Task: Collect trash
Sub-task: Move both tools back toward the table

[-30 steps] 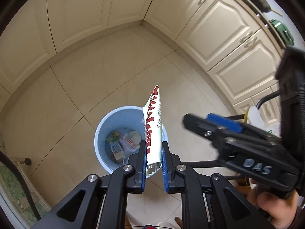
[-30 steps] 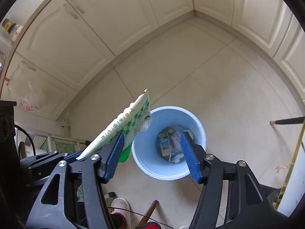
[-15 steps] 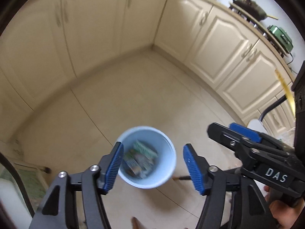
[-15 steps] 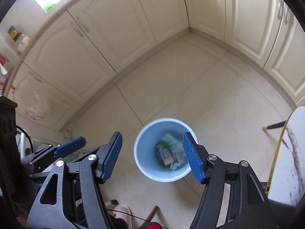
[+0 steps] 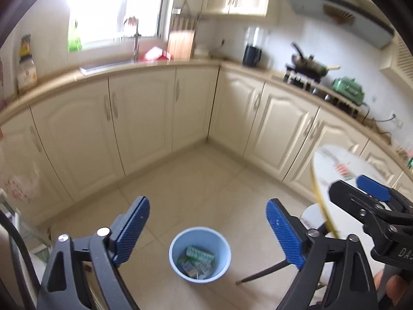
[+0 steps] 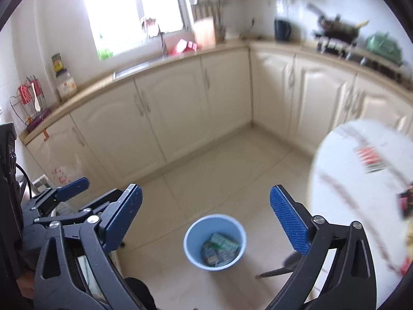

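My left claw [image 5: 207, 228] stands wide open, its jaws having just been opening, with nothing between the blue pads [image 5: 134, 230]. My right claw [image 6: 206, 219] is likewise spread wide, its jaws also just opened, and carries nothing. Both point down and forward over the tiled floor [image 5: 196, 180].

The light blue trash bin [image 5: 200, 254] stands upright on the floor, seen between the jaws in both views. Inside it lie several wrappers and packets [image 5: 197, 258], a green-and-white checked one uppermost; the rest are too blurred to identify.

To the right, a round white marble-patterned surface [image 6: 343, 170] with a yellow rim holds a red-and-white packet [image 6: 370, 157]; further items at its far right edge are too blurred to name. Cream kitchen cabinets [image 5: 144, 118] line the far walls.
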The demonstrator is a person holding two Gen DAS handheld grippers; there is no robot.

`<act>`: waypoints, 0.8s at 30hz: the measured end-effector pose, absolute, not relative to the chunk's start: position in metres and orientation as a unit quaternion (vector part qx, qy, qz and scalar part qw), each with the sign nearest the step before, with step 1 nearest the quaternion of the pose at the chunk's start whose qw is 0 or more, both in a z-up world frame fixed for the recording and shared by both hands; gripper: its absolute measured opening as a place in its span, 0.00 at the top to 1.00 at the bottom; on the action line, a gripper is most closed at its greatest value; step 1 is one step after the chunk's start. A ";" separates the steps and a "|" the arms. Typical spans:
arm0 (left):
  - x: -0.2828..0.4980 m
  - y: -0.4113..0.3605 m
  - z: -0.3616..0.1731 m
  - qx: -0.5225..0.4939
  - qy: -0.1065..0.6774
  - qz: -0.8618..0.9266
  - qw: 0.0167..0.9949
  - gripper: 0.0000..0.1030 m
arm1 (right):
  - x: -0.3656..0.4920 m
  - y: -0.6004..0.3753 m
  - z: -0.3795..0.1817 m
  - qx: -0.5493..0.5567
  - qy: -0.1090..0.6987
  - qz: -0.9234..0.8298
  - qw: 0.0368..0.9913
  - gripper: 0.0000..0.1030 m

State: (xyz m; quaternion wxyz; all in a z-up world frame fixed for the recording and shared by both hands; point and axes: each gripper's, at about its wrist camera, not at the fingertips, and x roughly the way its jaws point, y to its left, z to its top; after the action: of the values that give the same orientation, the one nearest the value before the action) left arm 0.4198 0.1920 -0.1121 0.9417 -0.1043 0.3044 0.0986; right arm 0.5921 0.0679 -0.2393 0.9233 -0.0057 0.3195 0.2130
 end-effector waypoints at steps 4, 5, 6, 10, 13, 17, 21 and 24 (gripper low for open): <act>0.353 0.146 -0.089 -0.084 0.253 0.082 0.960 0.07 | 0.544 0.044 -0.196 -0.012 0.275 0.187 0.943 0.00; 0.331 0.139 -0.087 -0.080 0.245 0.079 0.963 0.06 | 0.533 0.039 -0.187 -0.012 0.265 0.182 0.947 0.00; 0.305 0.141 -0.079 -0.075 0.233 0.075 0.967 0.05 | 0.519 0.034 -0.177 -0.012 0.252 0.176 0.951 0.00; 0.240 0.099 -0.062 -0.057 0.179 0.062 0.980 0.01 | 0.472 0.008 -0.146 -0.005 0.218 0.162 0.962 0.00; 0.204 0.071 -0.063 -0.045 0.146 0.051 0.987 0.01 | 0.439 -0.009 -0.123 -0.007 0.189 0.145 0.971 0.00; 0.161 0.039 -0.070 -0.029 0.108 0.042 0.993 0.01 | 0.392 -0.033 -0.097 -0.013 0.145 0.105 0.984 0.00; 0.127 0.023 -0.077 -0.019 0.079 0.028 0.996 0.01 | 0.363 -0.050 -0.078 -0.017 0.120 0.077 0.990 0.00; 0.119 0.014 -0.090 -0.011 0.062 0.019 0.998 0.01 | 0.344 -0.062 -0.067 -0.018 0.101 0.057 0.993 0.00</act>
State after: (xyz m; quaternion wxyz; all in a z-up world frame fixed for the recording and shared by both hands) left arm 0.1187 0.0138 -0.0900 0.9979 -0.0106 0.0617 0.0190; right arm 0.3444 -0.0623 -0.0671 0.9931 -0.0179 0.1007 0.0570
